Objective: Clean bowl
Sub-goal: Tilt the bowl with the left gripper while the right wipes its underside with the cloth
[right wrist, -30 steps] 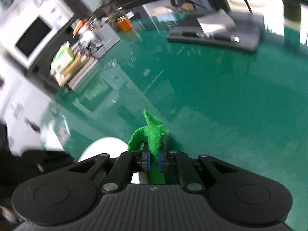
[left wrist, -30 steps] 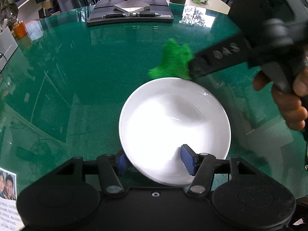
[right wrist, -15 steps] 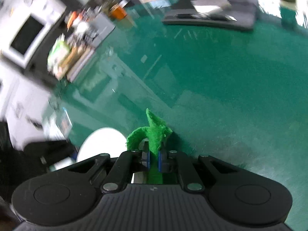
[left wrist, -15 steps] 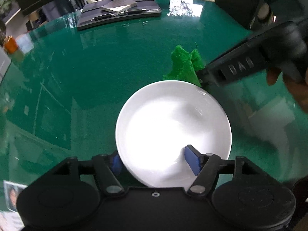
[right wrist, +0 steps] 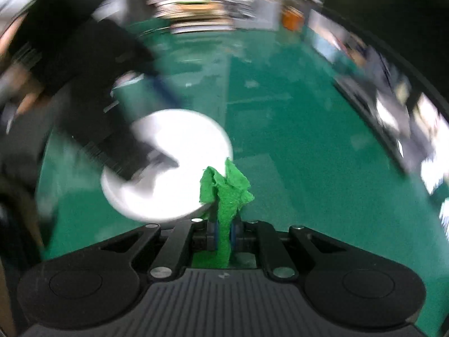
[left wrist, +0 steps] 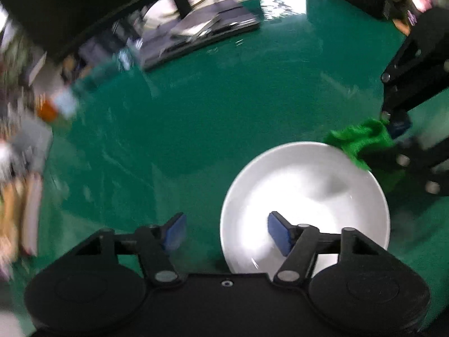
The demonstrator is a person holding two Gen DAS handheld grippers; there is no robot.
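Note:
A white bowl (left wrist: 306,196) sits on the green table (left wrist: 224,98). My left gripper (left wrist: 226,233) is open: its right pad (left wrist: 277,231) is over the bowl's inside, its left pad (left wrist: 174,231) is outside over the table, and the near left rim lies between them. My right gripper (right wrist: 223,231) is shut on a green cloth (right wrist: 226,193) at the bowl's (right wrist: 179,165) rim. In the left wrist view the cloth (left wrist: 362,140) touches the bowl's far right rim. Both views are blurred by motion.
A dark laptop or tray (left wrist: 202,38) lies at the table's far edge. Blurred clutter, including an orange item (left wrist: 47,112), lines the left side. The left gripper's body (right wrist: 106,129) covers part of the bowl in the right wrist view.
The left gripper has swung left, so the bowl now sits right of its centre. The right gripper has turned toward the bowl and brought the cloth to its rim.

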